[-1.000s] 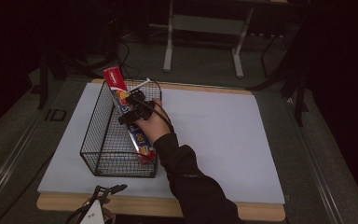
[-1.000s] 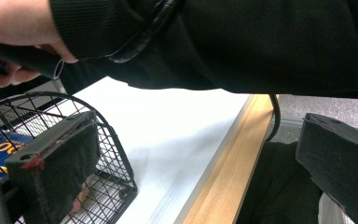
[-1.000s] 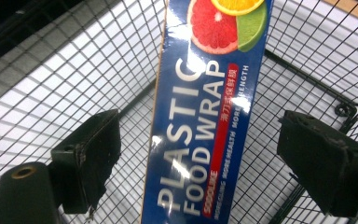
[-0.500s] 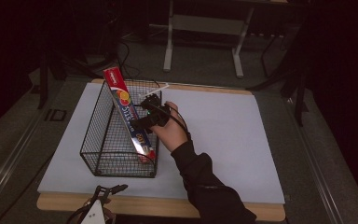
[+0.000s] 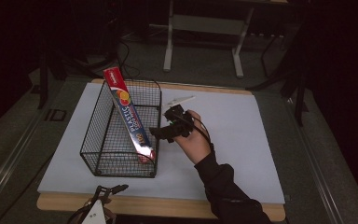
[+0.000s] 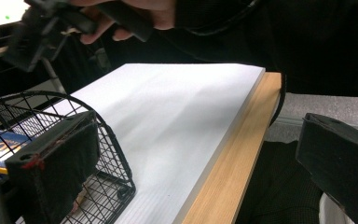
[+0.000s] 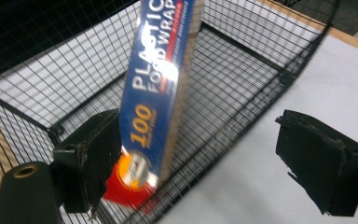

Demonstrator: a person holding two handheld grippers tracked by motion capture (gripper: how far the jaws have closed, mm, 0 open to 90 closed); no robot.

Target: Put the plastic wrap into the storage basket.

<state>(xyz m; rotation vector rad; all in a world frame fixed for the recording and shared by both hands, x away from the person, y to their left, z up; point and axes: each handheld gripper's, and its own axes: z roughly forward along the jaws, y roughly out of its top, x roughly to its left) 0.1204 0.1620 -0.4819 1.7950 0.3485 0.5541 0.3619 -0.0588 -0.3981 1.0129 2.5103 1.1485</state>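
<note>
In the high view, the box of plastic wrap (image 5: 129, 116) leaned on a slant inside the wire basket (image 5: 103, 140), its lower end down at the near right corner and its red top poking above the far rim; it was too long to lie flat there, which probably explains the tilt. The right gripper (image 5: 161, 132) hovered just beside the basket's right wall, held in the person's right hand (image 5: 196, 143), its jaws apart and empty, as one would hold it after letting go. The left gripper (image 5: 109, 190) sat low at the near edge of the table (image 5: 242, 140), idle. In the left gripper view, its jaws stood wide apart around nothing, with the basket's near corner behind the left jaw and the white table top beyond. In the right gripper view, the jaws gaped, the box behind the mesh near the left jaw, not gripped.
</note>
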